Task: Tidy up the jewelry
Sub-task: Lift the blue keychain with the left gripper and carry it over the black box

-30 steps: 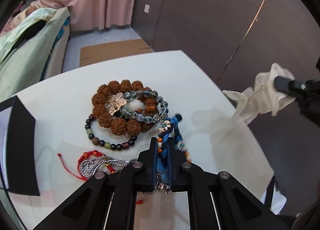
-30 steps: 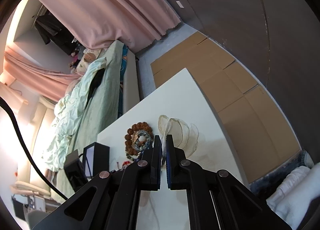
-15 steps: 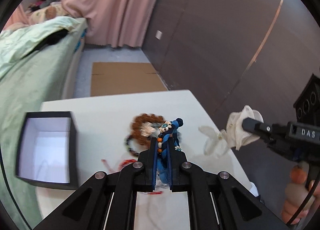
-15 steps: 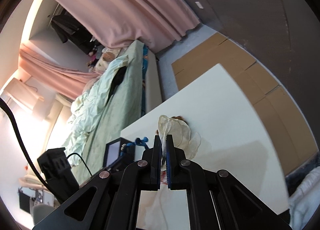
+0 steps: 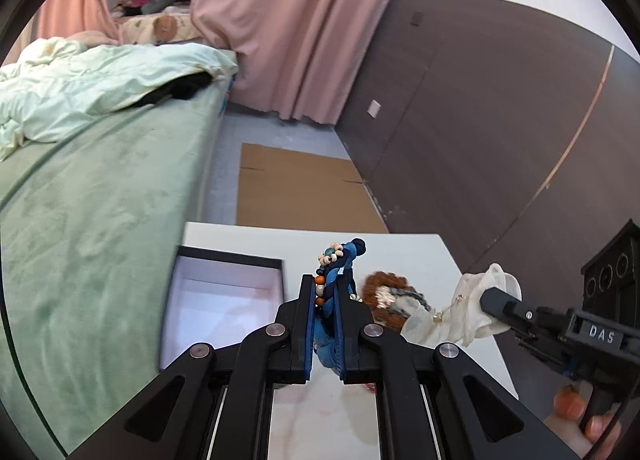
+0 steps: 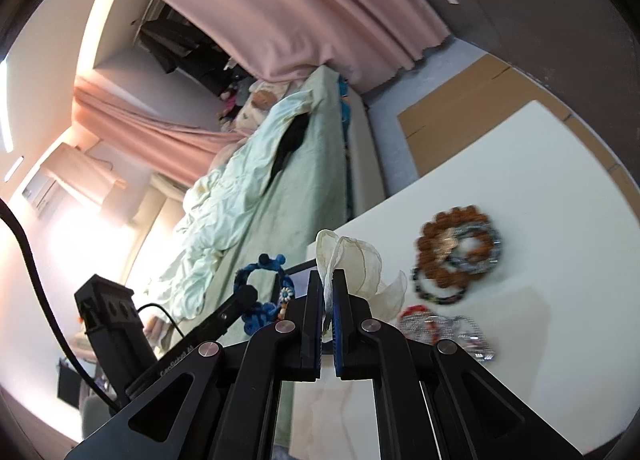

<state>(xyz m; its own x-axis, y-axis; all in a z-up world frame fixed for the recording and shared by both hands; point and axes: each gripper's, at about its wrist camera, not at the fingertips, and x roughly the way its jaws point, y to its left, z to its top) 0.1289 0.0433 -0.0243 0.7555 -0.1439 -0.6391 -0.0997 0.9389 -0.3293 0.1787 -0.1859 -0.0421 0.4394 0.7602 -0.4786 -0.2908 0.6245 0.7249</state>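
Left gripper (image 5: 325, 294) clenched on blue braided bracelet (image 5: 338, 266) with cream and orange beads, centre frame, lifted over white table (image 5: 400, 252). Right gripper (image 6: 328, 284) clamps sheer cream pouch (image 6: 352, 260). Black box (image 5: 224, 300) lower left. Brown bead bracelet (image 6: 456, 244) behind, right.

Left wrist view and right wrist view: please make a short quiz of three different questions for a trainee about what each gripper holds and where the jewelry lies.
1. True or false: the left gripper is shut on the blue braided bracelet.
2. What does the right gripper hold? A) sheer white organza pouch B) red cord C) silver chain
3. Fill in: the brown seed-bead bracelet lies on the white ____.

Key: 1 true. 2 A. 3 table. The open black box with a white inside stands on the same table and shows no jewelry inside.
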